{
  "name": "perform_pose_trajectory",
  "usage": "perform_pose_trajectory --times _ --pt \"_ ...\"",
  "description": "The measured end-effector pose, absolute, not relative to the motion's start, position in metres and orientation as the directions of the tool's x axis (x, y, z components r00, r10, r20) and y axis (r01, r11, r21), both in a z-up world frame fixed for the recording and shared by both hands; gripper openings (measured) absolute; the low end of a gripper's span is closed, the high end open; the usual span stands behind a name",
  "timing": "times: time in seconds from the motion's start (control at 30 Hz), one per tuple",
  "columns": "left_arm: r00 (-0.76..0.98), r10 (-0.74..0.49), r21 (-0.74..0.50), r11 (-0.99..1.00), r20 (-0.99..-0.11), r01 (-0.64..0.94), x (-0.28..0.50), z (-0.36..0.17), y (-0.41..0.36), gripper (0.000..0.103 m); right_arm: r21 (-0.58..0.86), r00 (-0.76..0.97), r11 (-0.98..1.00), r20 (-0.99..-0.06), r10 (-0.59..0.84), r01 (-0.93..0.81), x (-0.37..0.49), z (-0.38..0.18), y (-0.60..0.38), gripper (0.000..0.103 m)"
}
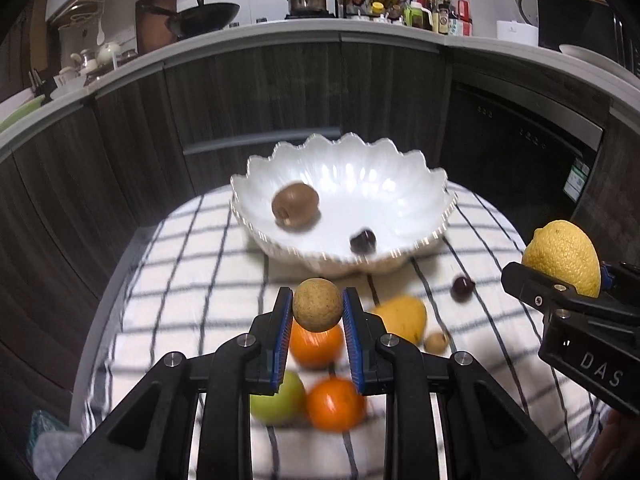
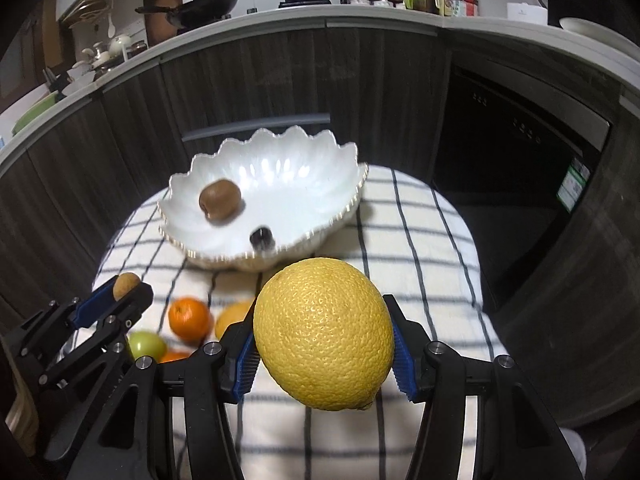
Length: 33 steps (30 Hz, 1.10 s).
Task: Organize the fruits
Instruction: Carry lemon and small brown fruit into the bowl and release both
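Both tools are loaded and lifted clear of the checked cloth (image 1: 200,280), which looks like a double carry toward the white scalloped bowl (image 1: 400,184) standing at the far end of the bench. The left tool (image 1: 317,306) is clamped on a small tan round fruit (image 1: 317,304), its blue pads (image 1: 283,332) pinching the fruit at its widest part near the tips, so the fruit rides out front where it can be let fall without the frame touching the rim. The right tool (image 2: 324,336) is clamped on a big lemon (image 2: 323,334), jaws spread wide around its middle; held across its short axis, it seems less likely to squirt out. The bowl already holds a kiwi (image 1: 295,205) on its left side and a dark cherry-like fruit (image 1: 363,241) near the front rim, which suggests that it is the gathering place. Still on the cloth, toward the near edge, lie two oranges (image 1: 316,344), a green apple (image 1: 276,400), a yellow fruit (image 1: 402,316), a small tan fruit (image 1: 437,342) beside it and another dark cherry (image 1: 463,288) nearer the bowl. By my reckoning most of the sorting remains.
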<state>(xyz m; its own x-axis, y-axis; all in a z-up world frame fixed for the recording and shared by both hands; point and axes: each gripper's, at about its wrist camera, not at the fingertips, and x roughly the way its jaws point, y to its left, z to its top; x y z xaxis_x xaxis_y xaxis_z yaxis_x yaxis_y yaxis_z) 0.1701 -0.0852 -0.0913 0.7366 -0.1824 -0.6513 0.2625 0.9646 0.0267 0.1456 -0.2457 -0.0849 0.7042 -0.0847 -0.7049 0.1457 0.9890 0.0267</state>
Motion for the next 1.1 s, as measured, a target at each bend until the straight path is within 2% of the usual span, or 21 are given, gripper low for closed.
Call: perform_pose_trajectory --times 0.47,1.1 --pt "0.771 -0.154 0.035 0.974 -0.618 0.223 0.247 -0.075 -0.085 0.025 0.01 0.735 0.99 -0.671 -0.099 0.143 0.225 -0.072 -0.246 0.056" --pt "0.716 -0.134 0.018 0.98 -0.685 0.2 0.327 -0.11 -0.098 0.025 0.039 0.675 0.983 -0.732 -0.094 0.18 0.311 -0.106 -0.255 0.056"
